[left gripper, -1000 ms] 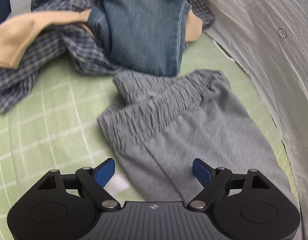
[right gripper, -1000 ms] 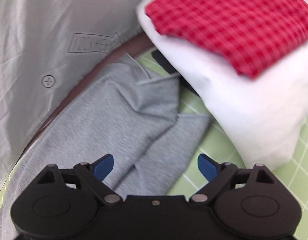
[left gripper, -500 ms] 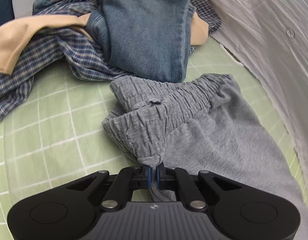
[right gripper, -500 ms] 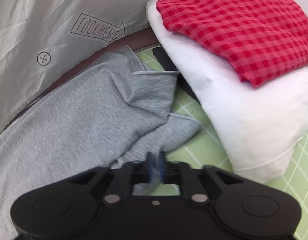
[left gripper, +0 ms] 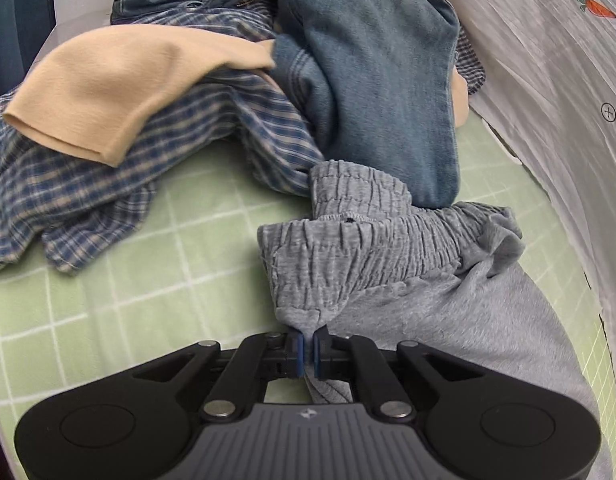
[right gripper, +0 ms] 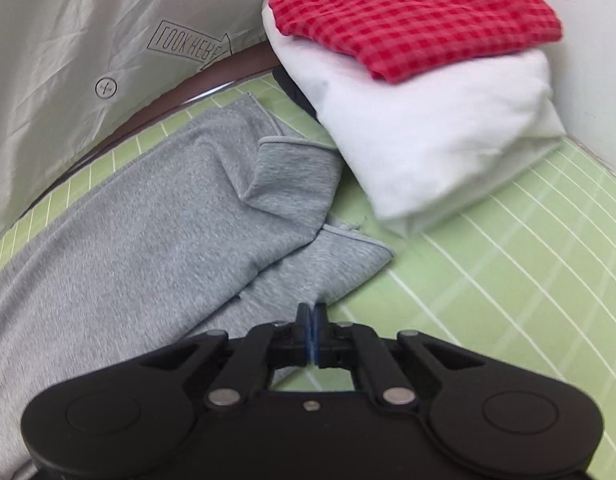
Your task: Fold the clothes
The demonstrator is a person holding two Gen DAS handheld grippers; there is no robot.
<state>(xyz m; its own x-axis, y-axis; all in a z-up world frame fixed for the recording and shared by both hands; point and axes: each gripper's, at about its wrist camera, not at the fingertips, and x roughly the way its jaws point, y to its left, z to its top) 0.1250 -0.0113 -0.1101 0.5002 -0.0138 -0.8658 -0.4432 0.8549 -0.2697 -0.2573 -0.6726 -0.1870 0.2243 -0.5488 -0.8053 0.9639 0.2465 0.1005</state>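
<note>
Now 2 grippers, left (left gripper: pixel 306 350) and right (right gripper: pixel 310 328), each clench 1 grey sweatpants (left gripper: pixel 448 320).

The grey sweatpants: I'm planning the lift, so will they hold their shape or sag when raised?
The grey sweatpants will probably sag: the waistband already bunches where the left tool pinches it. The leg end creases limply at the right tool. The knit looks soft and thick, so slipping seems unlikely.

Green grid mat (left gripper: pixel 107 320) carries grey sweatpants (left gripper: pixel 448 320), clothes.
</note>
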